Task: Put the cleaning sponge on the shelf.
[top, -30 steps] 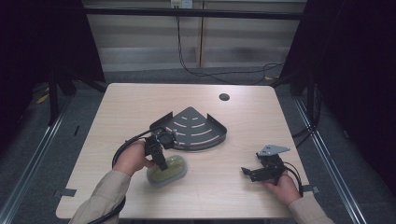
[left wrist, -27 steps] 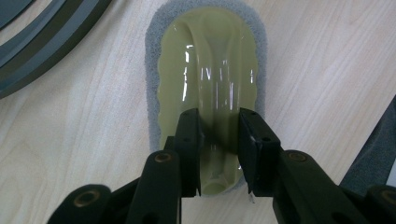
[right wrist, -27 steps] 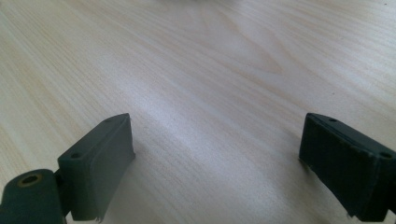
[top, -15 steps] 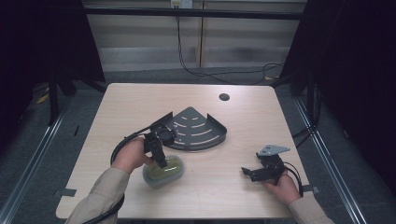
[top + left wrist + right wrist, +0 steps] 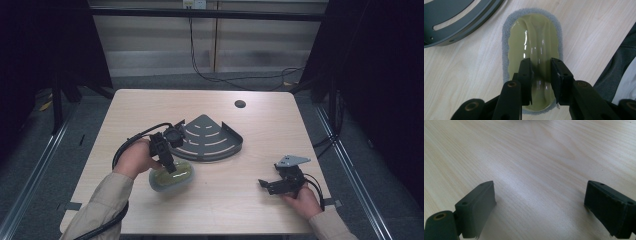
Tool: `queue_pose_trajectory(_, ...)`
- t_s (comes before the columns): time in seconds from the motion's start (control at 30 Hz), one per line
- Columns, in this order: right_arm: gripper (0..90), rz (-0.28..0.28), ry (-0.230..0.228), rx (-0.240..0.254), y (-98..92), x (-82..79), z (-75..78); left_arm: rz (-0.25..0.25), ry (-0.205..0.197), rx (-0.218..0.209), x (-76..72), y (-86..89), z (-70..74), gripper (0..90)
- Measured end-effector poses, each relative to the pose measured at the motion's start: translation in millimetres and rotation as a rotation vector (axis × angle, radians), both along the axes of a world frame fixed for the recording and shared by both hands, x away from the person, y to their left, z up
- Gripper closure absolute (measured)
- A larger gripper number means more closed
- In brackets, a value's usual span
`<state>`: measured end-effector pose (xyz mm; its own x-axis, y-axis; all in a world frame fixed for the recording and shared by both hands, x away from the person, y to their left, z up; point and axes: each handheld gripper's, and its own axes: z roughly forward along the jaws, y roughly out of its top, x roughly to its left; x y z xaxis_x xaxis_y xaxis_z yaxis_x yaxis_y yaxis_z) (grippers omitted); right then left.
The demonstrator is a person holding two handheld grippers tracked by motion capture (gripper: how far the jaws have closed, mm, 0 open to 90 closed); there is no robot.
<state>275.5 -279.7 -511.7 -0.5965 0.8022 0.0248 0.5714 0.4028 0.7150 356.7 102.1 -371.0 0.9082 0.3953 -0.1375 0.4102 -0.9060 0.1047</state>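
The scrubbing pad (image 5: 532,50), an oval olive-green plastic body with a grey sponge rim around it, lies flat on the pale wooden counter (image 5: 240,200), in the front left part of it, just in front of the dark grey corner shelf (image 5: 210,137). In the high view the pad (image 5: 172,176) almost reaches the curved front edge of this shelf, but I cannot tell if they touch; in the left gripper view a narrow strip of wood is seen between the sponge rim and the shelf (image 5: 456,22). The left claw (image 5: 541,72) comes down on the pad from above, and its two black jaws stand close together on both sides of the raised ridge that runs along the middle of the plastic body, clamped on it. The person's left hand (image 5: 134,157) holds this gripper, with a beige sleeve (image 5: 100,207) behind it and a black cable curving over the counter to the left. The right claw (image 5: 540,207) is well apart from the pad, at the front right part of the counter, with its jaws wide apart and bare wood between them. In the high view the right hand (image 5: 301,199) holds it low over the counter. A small dark round hole (image 5: 240,104) is in the counter near its far edge.
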Motion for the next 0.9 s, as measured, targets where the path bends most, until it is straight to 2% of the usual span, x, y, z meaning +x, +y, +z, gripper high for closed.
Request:
queue_pose_trajectory(0.53,9.4,0.000,0.000,0.002,0.1,0.1,-0.1,0.007,-0.001,-0.003,7.5,-0.8,21.3,71.4)
queue_pose_trajectory(0.9,9.4,0.001,-0.001,0.000,0.0,0.1,0.0,0.039,-0.002,-0.022,16.7,0.0,37.9,71.4)
